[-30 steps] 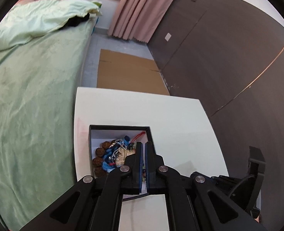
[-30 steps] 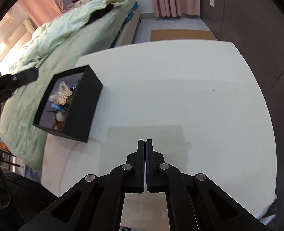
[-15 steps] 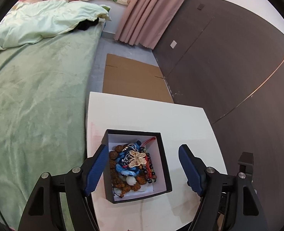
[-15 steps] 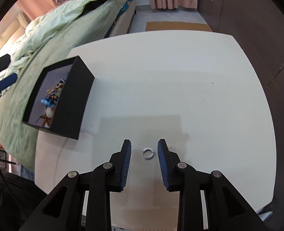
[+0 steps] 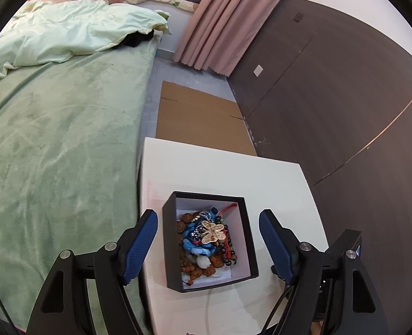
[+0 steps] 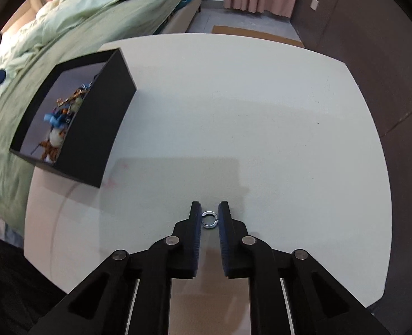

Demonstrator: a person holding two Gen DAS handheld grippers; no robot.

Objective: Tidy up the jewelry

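A black jewelry box (image 5: pixel 249 237) with a white lining stands on the white table (image 5: pixel 219 173). It holds a heap of beads, blue cord and a gold butterfly brooch (image 5: pixel 212 231). My left gripper (image 5: pixel 208 240) is wide open above the box, one finger on each side of it. In the right wrist view the box (image 6: pixel 94 136) stands at the left. A small silver ring (image 6: pixel 209 219) lies on the table (image 6: pixel 261 111) between the fingers of my right gripper (image 6: pixel 209 215). The jaws are slightly apart around the ring, and I cannot tell whether they touch it.
A bed with green sheets (image 5: pixel 52 145) runs along the table's left edge. A flat cardboard sheet (image 5: pixel 197 120) lies on the floor beyond the table. A dark wall (image 5: pixel 345 97) stands at the right. The table's near edge (image 6: pixel 66 279) is close to my right gripper.
My left gripper opened wide and rose above the box. My right gripper opened, showing the ring on the table, and has since narrowed around it.
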